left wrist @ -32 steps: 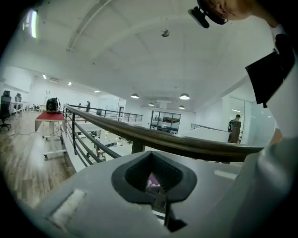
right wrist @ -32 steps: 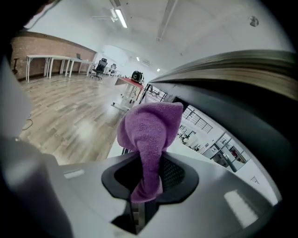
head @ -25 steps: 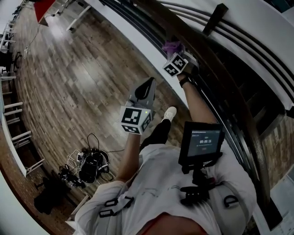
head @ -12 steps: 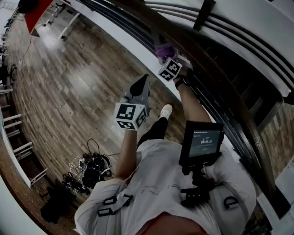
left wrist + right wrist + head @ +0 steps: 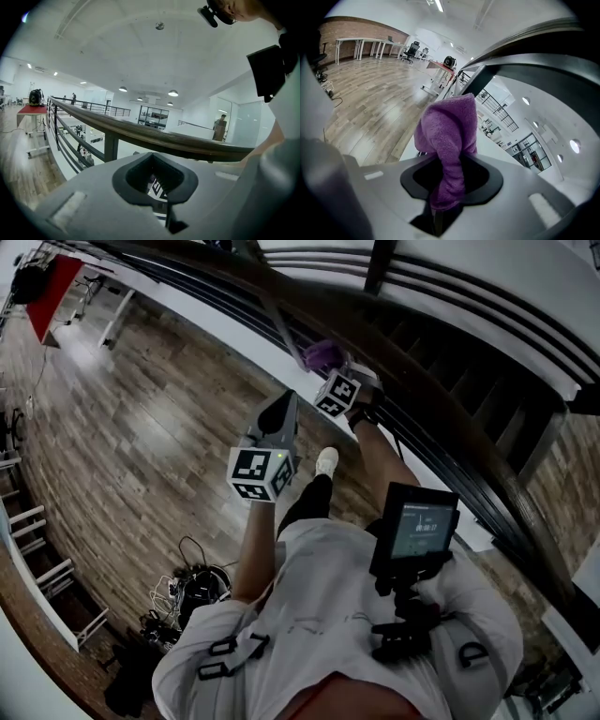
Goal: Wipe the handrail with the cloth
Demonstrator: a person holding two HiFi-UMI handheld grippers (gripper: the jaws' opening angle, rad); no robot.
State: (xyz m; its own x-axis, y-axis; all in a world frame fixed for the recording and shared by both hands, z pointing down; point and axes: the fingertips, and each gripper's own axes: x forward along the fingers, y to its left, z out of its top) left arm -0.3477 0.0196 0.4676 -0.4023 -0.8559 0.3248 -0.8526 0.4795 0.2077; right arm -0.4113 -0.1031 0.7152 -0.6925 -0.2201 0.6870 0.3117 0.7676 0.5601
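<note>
The dark wooden handrail (image 5: 441, 413) runs from upper left to lower right in the head view. My right gripper (image 5: 328, 369) holds a purple cloth (image 5: 321, 354) against the rail's near side. In the right gripper view the cloth (image 5: 449, 126) stands up out of the right gripper (image 5: 449, 161), with the handrail (image 5: 525, 65) close at the right. Its jaws have just been opening a little, and the cloth is still pinched between them. My left gripper (image 5: 279, 411) hovers left of the rail, shut with nothing in it. In its own view the left gripper (image 5: 153, 163) points at the handrail (image 5: 164, 140).
A black baluster post (image 5: 380, 263) rises behind the rail. A screen (image 5: 419, 531) hangs on the person's chest rig. A white shoe (image 5: 326, 461) stands on the wood floor (image 5: 141, 427). A cable tangle (image 5: 192, 587) lies lower left, and a red table (image 5: 56, 282) stands far left.
Both grippers have slid toward the upper left along the rail in the head view, and the purple cloth moved with the right one. The left gripper kept beside it.
</note>
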